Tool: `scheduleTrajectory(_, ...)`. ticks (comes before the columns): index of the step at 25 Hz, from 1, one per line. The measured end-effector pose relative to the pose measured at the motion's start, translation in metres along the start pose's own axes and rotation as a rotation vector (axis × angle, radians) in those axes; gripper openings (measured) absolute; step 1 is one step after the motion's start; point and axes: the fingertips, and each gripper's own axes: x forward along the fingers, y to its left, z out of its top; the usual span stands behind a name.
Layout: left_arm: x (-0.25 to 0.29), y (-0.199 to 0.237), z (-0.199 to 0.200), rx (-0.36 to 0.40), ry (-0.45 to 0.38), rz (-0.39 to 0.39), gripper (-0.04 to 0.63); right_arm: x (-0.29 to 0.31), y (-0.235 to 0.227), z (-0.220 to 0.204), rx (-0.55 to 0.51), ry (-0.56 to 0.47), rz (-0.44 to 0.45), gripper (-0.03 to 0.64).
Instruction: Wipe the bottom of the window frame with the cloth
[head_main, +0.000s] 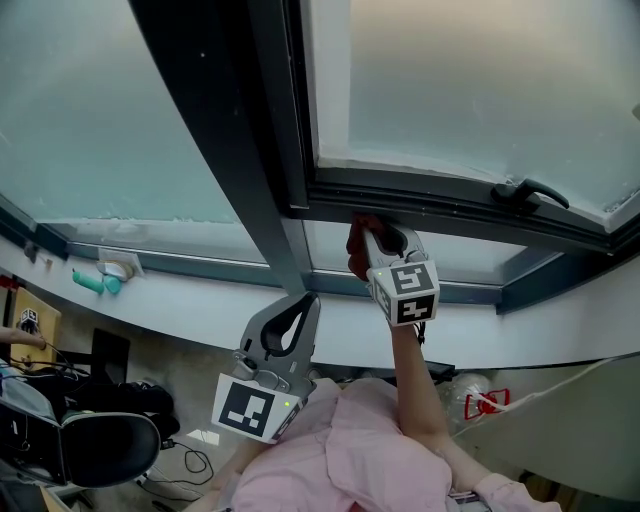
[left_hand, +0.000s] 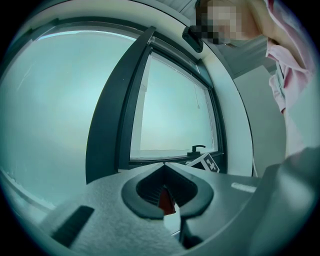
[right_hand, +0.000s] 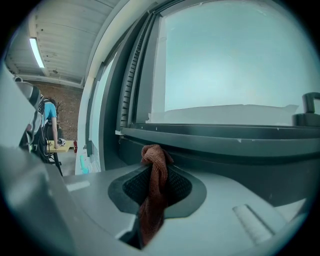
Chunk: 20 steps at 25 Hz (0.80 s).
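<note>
A rust-red cloth (right_hand: 152, 200) is being clamped between the jaws of the right tool (right_hand: 155, 160), its bunched top being pressed up at the underside of the dark bottom rail of the window frame (right_hand: 225, 137). In the head view this is being seen just right of centre, to the left of the black window handle (head_main: 530, 192). The left tool (head_main: 298, 305) is being held lower, left of centre and well clear of the frame, with its jaws together on nothing. The only print being shown is the black-and-white square markers on the right tool's cube (head_main: 410, 285) and the left tool's cube (head_main: 250, 410). Frosted, pale glass (head_main: 480, 90) is being framed by dark metal above a white sill. A teal object (head_main: 95, 282) is being carried on the sill at left, and a black office chair (head_main: 90, 445) is being seen at lower left.
</note>
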Motion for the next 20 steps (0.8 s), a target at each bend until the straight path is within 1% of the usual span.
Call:
scheduleTrajectory(10,0.018,-0.022,-0.002,0.002,0.008,-0.026,-0.002,-0.016,-0.025,-0.006,0.01,0.001,-0.015,0.057)
scheduleTrajectory(20,0.035,-0.046,-0.004,0.005,0.012,-0.032,-0.002,-0.03,-0.046,-0.012,0.003,-0.002,-0.002,0.057)
